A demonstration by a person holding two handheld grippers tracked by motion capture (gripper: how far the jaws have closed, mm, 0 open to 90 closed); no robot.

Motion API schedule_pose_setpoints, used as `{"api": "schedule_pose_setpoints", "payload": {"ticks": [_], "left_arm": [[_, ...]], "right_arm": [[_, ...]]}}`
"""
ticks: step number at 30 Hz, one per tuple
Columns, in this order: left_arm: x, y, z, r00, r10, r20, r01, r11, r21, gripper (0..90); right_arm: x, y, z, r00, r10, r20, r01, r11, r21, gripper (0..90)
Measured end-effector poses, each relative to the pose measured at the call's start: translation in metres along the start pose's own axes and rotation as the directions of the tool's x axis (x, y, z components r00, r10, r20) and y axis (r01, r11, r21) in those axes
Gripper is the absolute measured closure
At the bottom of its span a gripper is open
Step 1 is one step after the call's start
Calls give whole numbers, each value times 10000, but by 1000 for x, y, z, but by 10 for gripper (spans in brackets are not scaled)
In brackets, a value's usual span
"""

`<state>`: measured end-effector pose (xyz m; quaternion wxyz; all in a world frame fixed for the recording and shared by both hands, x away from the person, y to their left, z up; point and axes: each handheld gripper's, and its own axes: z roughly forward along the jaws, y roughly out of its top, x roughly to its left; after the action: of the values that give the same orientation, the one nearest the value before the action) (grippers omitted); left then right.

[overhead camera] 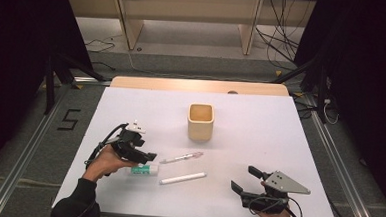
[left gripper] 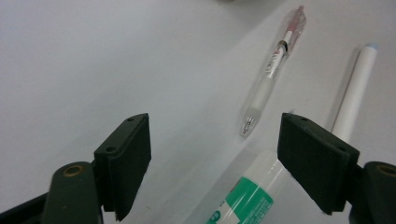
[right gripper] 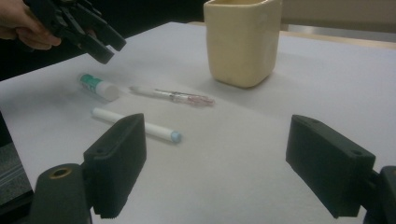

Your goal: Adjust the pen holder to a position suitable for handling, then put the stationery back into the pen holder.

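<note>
From the high view, the left gripper (overhead camera: 137,154) is parked right over the glue stick (overhead camera: 144,170), which lies on the white table (overhead camera: 259,142) with its long axis running left-right, the near-left end tucked under the gripper. A clear pen (overhead camera: 182,157) and a white marker (overhead camera: 183,178) sit just to its right, roughly parallel. The cup (overhead camera: 201,122) stands farther back, middle of the table. The right gripper (overhead camera: 243,180) rests near the front right corner, well apart from all that, so the left hand is clearly the nearer one.

Left gripper view: jaws spread wide with nothing pinched. The glue stick (left gripper: 247,193) pokes up from the bottom edge, closer to the right jaw than centred, and slanted across the gap. I'd guess a small shift that way before any squeeze. The pen (left gripper: 271,70) tip lies just beyond it.

Right gripper view: its jaws are wide too, empty. The glue stick (right gripper: 98,87) sits far left, below the left gripper (right gripper: 100,44).
</note>
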<state>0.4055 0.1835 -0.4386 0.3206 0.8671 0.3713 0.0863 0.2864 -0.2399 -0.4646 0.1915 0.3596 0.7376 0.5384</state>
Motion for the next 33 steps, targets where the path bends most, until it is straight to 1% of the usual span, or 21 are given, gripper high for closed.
{"api": "schedule_pose_setpoints", "payload": {"ticks": [2, 6, 10, 11, 13, 14, 16, 17, 18, 19, 20, 22, 23, 24, 25, 26, 27, 28, 29, 30, 33], "left_arm": [[-1, 0, -1, 9999, 79, 80, -80, 10000, 23, 255], [-5, 0, -2, 9973, 730, 106, -734, 9963, 443, 249], [-8, 1, -3, 9956, 908, 220, -920, 9939, 606, 248], [-10, 1, -4, 9940, 1066, 239, -1081, 9914, 732, 250], [-11, 1, -5, 9930, 1160, 240, -1176, 9896, 834, 251], [-13, 0, -6, 9906, 1350, 221, -1365, 9854, 1013, 251], [-14, -1, -7, 9897, 1411, 227, -1427, 9837, 1092, 251], [-15, -2, -7, 9881, 1514, 288, -1539, 9800, 1264, 251], [-15, -2, -7, 9881, 1514, 288, -1539, 9800, 1264, 251], [-16, -3, -7, 9840, 1759, 298, -1784, 9715, 1562, 251], [-16, -3, -7, 9840, 1759, 298, -1784, 9715, 1562, 251], [-18, -4, -6, 9802, 1959, 274, -1976, 9628, 1841, 251], [-18, -4, -6, 9789, 2007, 393, -2045, 9593, 1946, 251], [-18, -4, -6, 9789, 2007, 393, -2045, 9593, 1946, 251], [-18, -5, -5, 9764, 2103, 489, -2159, 9546, 2055, 251], [-18, -5, -5, 9764, 2103, 489, -2159, 9546, 2055, 251], [-18, -7, -3, 9760, 2109, 547, -2178, 9506, 2213, 251], [-18, -7, -3, 9760, 2109, 547, -2178, 9506, 2213, 252], [-18, -8, -2, 9729, 2236, 586, -2311, 9444, 2339, 253], [-18, -9, -2, 9736, 2198, 609, -2281, 9436, 2400, 253], [-16, -10, 0, 9707, 2331, 578, -2400, 9336, 2659, 256]], "right_arm": [[-1, 0, 0, 10000, 6, 6, -6, 10000, -1, 209], [-2, -1, 0, 10000, 39, 17, -39, 10000, 42, 209], [-2, -1, -1, 10000, 68, 33, -68, 10000, 50, 209], [-2, -1, -1, 10000, 84, 38, -85, 10000, 49, 208], [-3, -1, -1, 10000, 79, 42, -79, 10000, 40, 209], [-3, -1, -1, 10000, 80, 46, -81, 10000, 46, 209], [-2, -1, -1, 10000, 75, 48, -75, 10000, 57, 209], [-2, -1, 0, 10000, 39, 33, -39, 10000, 65, 209], [-2, -1, 0, 10000, 9, 37, -9, 10000, 72, 209], [-1, -1, 0, 10000, 13, 29, -13, 10000, 76, 209], [-1, -1, 0, 10000, 21, 29, -22, 10000, 85, 209], [-1, -1, 0, 10000, 20, 29, -21, 10000, 92, 209], [-1, -1, 0, 10000, 19, 38, -19, 9999, 107, 209], [-1, -1, 0, 10000, 19, 38, -19, 9999, 107, 209], [-1, -1, -1, 10000, 41, 56, -42, 10000, 85, 209], [-1, -1, -1, 10000, 45, 61, -45, 10000, 82, 209], [-1, -1, -1, 10000, 39, 59, -40, 10000, 81, 209], [-1, -1, -1, 10000, 23, 53, -23, 10000, 90, 209], [-1, -1, 0, 10000, 23, 42, -23, 9999, 102, 209], [-1, -1, 0, 10000, 23, 42, -23, 9999, 102, 209], [0, -1, 0, 10000, 4, 3, -4, 9999, 134, 209]]}}
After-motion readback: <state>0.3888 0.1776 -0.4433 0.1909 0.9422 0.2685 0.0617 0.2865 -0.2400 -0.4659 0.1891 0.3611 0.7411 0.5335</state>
